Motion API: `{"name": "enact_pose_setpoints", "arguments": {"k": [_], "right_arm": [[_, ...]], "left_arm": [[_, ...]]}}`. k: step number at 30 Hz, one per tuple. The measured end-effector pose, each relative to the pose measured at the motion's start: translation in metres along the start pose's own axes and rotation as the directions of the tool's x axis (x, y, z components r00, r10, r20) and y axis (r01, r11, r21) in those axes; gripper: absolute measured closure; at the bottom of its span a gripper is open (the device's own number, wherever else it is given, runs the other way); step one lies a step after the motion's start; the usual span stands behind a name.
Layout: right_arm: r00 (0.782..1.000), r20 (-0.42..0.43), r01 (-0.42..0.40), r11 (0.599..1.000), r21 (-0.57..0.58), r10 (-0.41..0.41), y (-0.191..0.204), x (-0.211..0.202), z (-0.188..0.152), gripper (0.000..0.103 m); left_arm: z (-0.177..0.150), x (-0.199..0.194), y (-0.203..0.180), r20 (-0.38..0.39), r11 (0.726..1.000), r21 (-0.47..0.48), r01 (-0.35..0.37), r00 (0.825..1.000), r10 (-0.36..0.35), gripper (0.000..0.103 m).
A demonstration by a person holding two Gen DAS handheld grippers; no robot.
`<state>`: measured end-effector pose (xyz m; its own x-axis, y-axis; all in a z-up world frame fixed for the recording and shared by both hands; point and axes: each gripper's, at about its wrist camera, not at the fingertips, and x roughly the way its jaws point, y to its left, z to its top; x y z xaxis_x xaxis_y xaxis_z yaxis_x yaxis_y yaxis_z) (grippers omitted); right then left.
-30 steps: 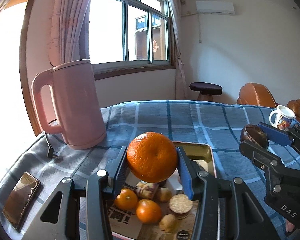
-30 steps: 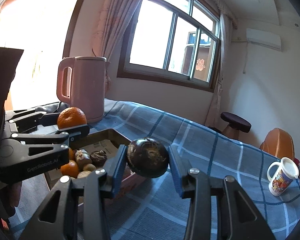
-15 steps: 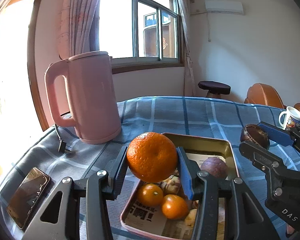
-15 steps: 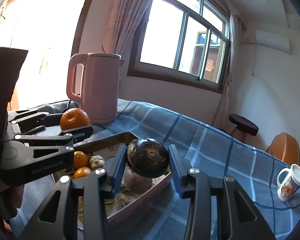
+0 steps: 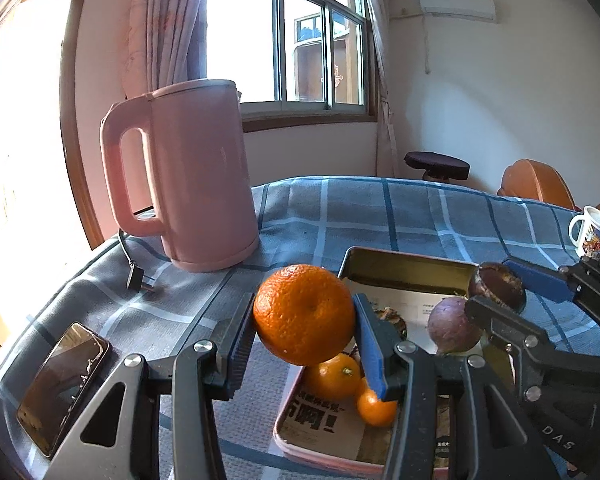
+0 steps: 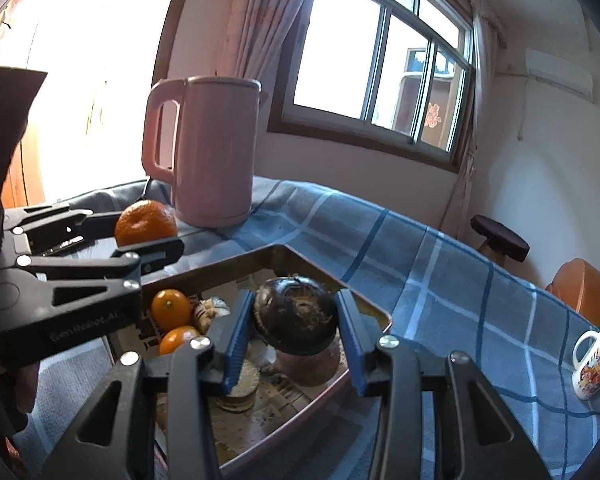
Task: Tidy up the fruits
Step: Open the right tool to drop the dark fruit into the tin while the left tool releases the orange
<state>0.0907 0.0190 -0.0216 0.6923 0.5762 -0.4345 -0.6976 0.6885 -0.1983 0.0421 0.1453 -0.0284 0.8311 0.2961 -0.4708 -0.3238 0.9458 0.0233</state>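
Orange peel fills the middle of your left wrist view: the left gripper is clamped on a large orange, its pads pressing either side, carried above the near-left edge of the tray. Your right gripper is closed on a dark, wrinkled round fruit, probably a passion fruit, held over the tray's middle. Both sit squeezed across their widest part, which looks like a sensible hold for round things that would otherwise roll out. The tray, lined with newspaper, rests on the blue checked cloth of the bench, and it seems to be either the source or the collecting place; from here you can't tell which. The left view alone shows you the phone lying at the bench's left edge, the kettle's loose plug and a purple fruit in the tray. The right view alone shows round biscuits and a reddish piece under the dark fruit. The pink kettle and mug stand well clear.
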Motion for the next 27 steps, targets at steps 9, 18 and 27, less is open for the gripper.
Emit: {"name": "enact_pose_setpoints", "arguments": {"k": [9, 18, 27], "right_arm": [[0.997, -0.076, -0.014, 1.0, -0.007, 0.013, 0.005, 0.016, -0.006, 0.058], [0.987, -0.155, -0.033, 0.999, -0.021, 0.03, 0.011, 0.029, -0.013, 0.058], [0.984, -0.17, -0.05, 0.998, -0.034, 0.044, 0.016, 0.026, -0.018, 0.045]], "left_arm": [[-0.007, 0.011, -0.004, -0.052, 0.999, 0.034, 0.001, 0.999, 0.001, 0.054], [-0.012, 0.016, -0.009, -0.076, 0.998, 0.069, -0.005, 0.997, 0.01, 0.053], [-0.012, 0.009, -0.01, -0.069, 0.998, 0.069, 0.015, 0.998, -0.01, 0.051]]}}
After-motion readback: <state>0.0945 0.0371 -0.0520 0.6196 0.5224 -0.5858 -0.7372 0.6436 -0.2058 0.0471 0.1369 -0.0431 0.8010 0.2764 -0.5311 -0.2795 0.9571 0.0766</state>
